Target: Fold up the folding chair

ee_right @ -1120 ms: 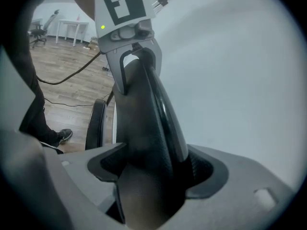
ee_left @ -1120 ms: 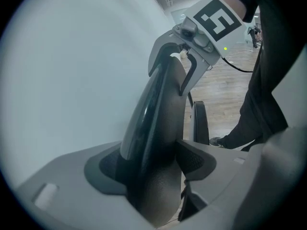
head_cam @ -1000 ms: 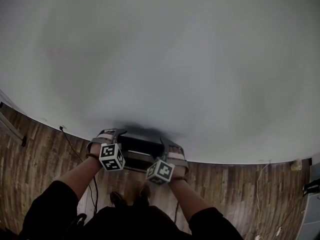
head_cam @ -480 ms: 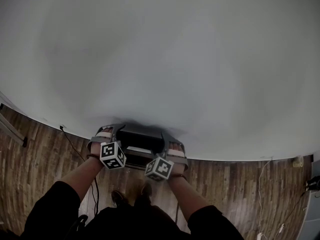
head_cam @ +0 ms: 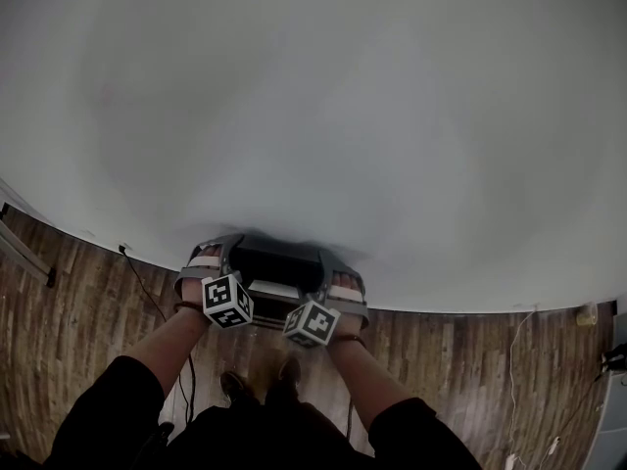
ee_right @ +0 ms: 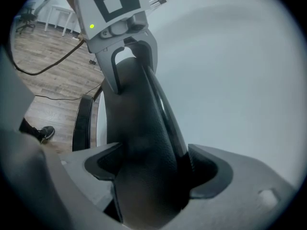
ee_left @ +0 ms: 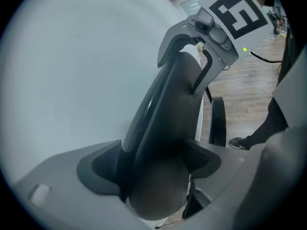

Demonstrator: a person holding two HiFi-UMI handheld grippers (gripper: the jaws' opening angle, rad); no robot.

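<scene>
The folding chair [head_cam: 277, 262] stands black against the white wall [head_cam: 323, 116], just ahead of my feet. Its padded top rail [ee_left: 163, 123] runs from my left gripper [ee_left: 156, 164] up to my right gripper [ee_left: 201, 42] at the other end. In the right gripper view the same rail [ee_right: 144, 128] fills the gap of my right gripper [ee_right: 153, 171] and reaches my left gripper [ee_right: 127, 47]. Both pairs of jaws are opening, with the rail still between them and the pads no longer pressing on it. In the head view my left gripper [head_cam: 227, 248] and right gripper [head_cam: 328, 262] straddle the rail's ends.
A wooden floor [head_cam: 69, 302] runs along the wall's foot, with cables [head_cam: 147, 297] lying at the left and right. My shoes [head_cam: 260, 385] stand close behind the chair. A black edge of the chair [ee_left: 218, 121] shows below the rail.
Both grippers have drifted a little up and toward the wall. More of the chair's top shows between them than a second ago.
</scene>
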